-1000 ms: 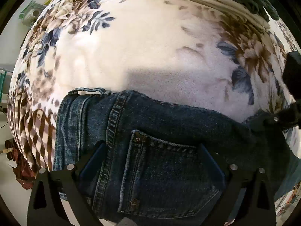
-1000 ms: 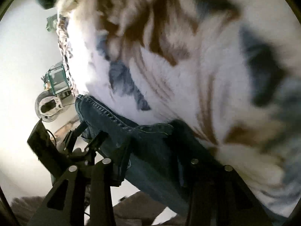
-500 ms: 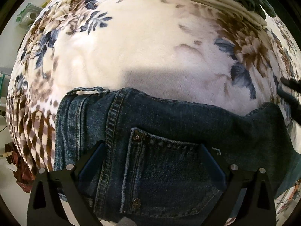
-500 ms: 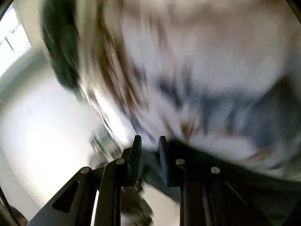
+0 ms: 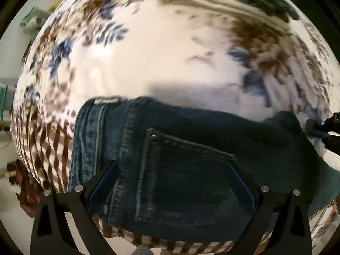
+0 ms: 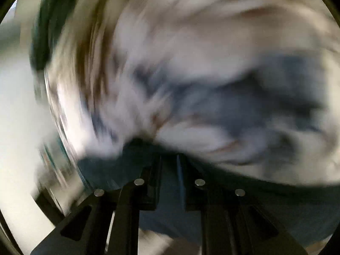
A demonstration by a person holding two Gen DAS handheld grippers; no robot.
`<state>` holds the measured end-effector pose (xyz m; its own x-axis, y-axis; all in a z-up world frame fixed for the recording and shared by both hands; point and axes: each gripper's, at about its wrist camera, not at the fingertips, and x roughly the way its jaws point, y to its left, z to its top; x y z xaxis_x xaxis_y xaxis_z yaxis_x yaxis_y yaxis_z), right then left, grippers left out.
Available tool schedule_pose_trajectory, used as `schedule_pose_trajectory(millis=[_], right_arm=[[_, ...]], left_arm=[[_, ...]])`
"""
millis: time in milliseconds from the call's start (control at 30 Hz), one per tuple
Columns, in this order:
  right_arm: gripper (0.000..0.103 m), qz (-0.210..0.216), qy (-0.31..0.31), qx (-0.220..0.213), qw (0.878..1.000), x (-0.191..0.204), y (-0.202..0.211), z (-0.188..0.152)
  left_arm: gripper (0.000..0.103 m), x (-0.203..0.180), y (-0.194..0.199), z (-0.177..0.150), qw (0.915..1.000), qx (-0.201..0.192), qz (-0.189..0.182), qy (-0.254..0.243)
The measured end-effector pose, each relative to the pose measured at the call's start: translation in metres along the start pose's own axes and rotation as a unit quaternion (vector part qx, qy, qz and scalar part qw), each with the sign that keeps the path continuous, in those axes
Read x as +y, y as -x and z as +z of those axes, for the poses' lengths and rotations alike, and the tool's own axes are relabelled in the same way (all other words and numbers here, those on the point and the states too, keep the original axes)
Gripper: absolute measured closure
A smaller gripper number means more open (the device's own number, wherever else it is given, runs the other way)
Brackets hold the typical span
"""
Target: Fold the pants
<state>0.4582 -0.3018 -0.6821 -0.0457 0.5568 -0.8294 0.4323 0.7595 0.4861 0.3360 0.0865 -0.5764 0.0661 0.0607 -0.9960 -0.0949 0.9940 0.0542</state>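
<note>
Left claw (image 5: 170, 182): black two-finger gripper, jaws spread wide, gripping nothing, hovering over the back pocket of the dark blue denim jeans (image 5: 191, 159).
Jeans: spread directly below and ahead of the left claw on a cream plush blanket with brown and blue flowers (image 5: 148, 63).
Left view only: folded cream and dark green textiles (image 5: 212, 2) far ahead; right claw's tip (image 5: 320, 135) at the jeans' right-hand edge.
Right claw (image 6: 169, 170): jaws nearly together, blue cloth between them; grip itself lost in blur.
Right view: heavily smeared; blanket pattern unreadable.
</note>
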Motion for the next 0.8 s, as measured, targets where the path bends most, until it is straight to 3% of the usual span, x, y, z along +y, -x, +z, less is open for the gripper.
schedule_pose_trajectory(millis=[67,167,267,367,467,533,633,733,800], right_arm=[[0.078,0.031,-0.029,-0.041,0.998,-0.024,0.035,-0.015],[0.048,0.120,-0.050,-0.044,0.990,-0.060,0.058,-0.051],[0.047,0.085,-0.063,-0.073,0.992,-0.097,0.082,-0.088],[0.047,0.056,-0.121,-0.127,0.983,-0.161,0.124,-0.120],[0.047,0.023,-0.200,-0.194,0.960,-0.248,0.171,-0.145],[0.047,-0.007,-0.267,-0.242,0.933,-0.324,0.212,-0.166],[0.047,-0.013,-0.315,-0.278,0.907,-0.424,0.255,-0.177],[0.047,0.024,-0.340,-0.281,0.897,-0.505,0.264,-0.174],[0.047,0.046,-0.337,-0.286,0.896,-0.542,0.268,-0.168]], left_arm=[[0.002,-0.021,0.010,-0.001,0.9998,-0.007,-0.008,-0.015],[0.002,-0.061,0.019,-0.005,0.9988,-0.007,-0.029,-0.038],[0.002,-0.113,0.031,-0.013,0.9962,-0.013,-0.037,-0.077],[0.002,-0.165,0.040,-0.024,0.9926,-0.016,-0.037,-0.114],[0.002,-0.234,0.044,-0.040,0.9870,-0.008,-0.051,-0.152],[0.002,-0.275,0.044,-0.049,0.9841,-0.005,-0.063,-0.166],[0.002,-0.341,0.039,-0.063,0.9809,0.007,-0.085,-0.175],[0.002,-0.403,0.029,-0.083,0.9755,0.023,-0.111,-0.189],[0.002,-0.445,0.016,-0.096,0.9705,0.031,-0.106,-0.214]])
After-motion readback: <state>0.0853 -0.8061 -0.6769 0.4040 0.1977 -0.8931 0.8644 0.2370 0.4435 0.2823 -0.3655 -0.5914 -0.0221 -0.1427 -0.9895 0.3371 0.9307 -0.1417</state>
